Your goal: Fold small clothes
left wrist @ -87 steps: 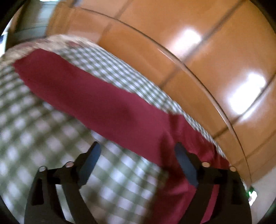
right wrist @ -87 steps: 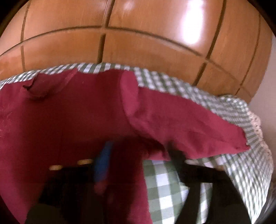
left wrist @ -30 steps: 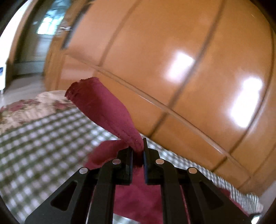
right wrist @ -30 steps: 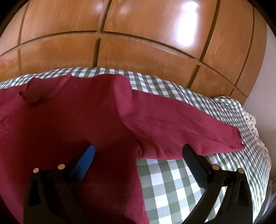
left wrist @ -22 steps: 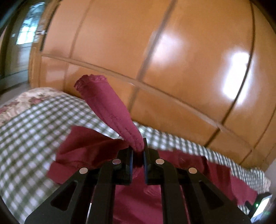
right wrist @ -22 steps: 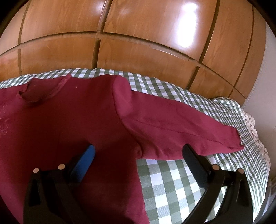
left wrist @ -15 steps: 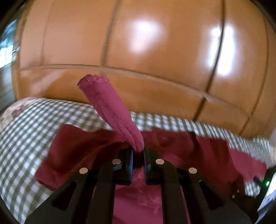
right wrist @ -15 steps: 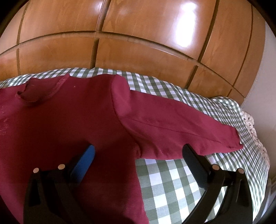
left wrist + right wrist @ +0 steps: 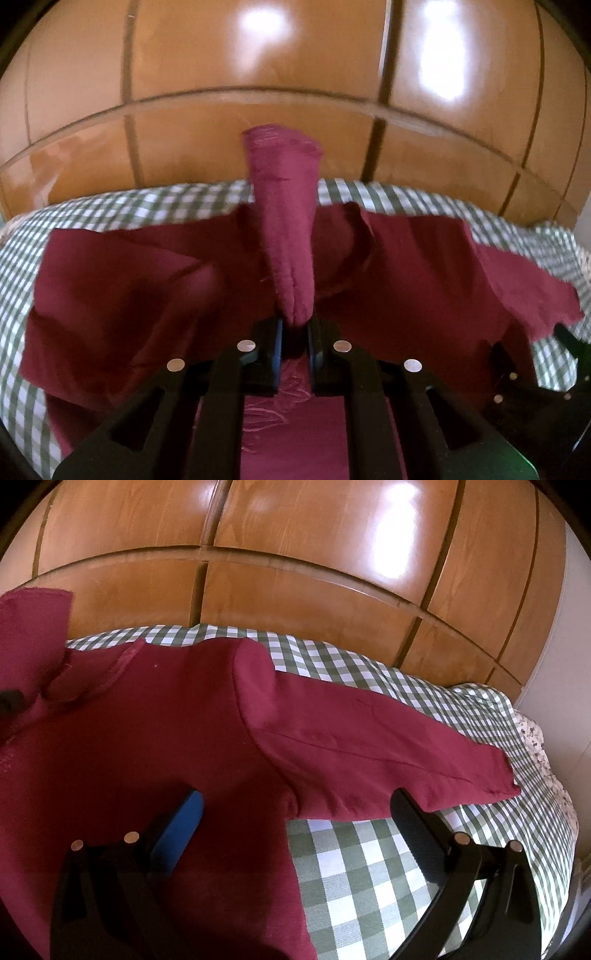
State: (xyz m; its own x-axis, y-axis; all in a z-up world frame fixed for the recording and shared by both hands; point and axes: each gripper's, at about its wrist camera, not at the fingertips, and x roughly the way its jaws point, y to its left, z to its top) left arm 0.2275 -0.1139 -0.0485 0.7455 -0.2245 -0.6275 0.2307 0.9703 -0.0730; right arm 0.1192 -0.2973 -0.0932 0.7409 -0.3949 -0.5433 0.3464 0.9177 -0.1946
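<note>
Left gripper point(image 9: 294, 334) clamps the cuff end of a maroon sleeve point(image 9: 286, 229), its jaws pinched tight on the cloth, the sleeve standing up in front of the lens above the rest of the maroon sweatshirt point(image 9: 424, 266), which lies spread face-up on a green-and-white checked bedspread point(image 9: 122, 206). Pale embroidery on the chest shows just beyond the jaws. At the far right edge of this view sits the dark frame of the right gripper point(image 9: 532, 384).

Only the right wrist camera shows the garment's other side: the right gripper point(image 9: 295, 812) hovers with jaws wide apart, one blue pad over the shirt's body, the other finger at the lower edge of the flat, outstretched other sleeve point(image 9: 388, 746), nothing between them. The raised sleeve appears there at the far left edge, beside the collar point(image 9: 92, 679).

Behind the bed runs a glossy panelled wooden wardrobe point(image 9: 295, 576), catching window glare. A floral fabric point(image 9: 543, 753) peeks from under the bedspread's right edge, against a pale wall point(image 9: 557, 635).
</note>
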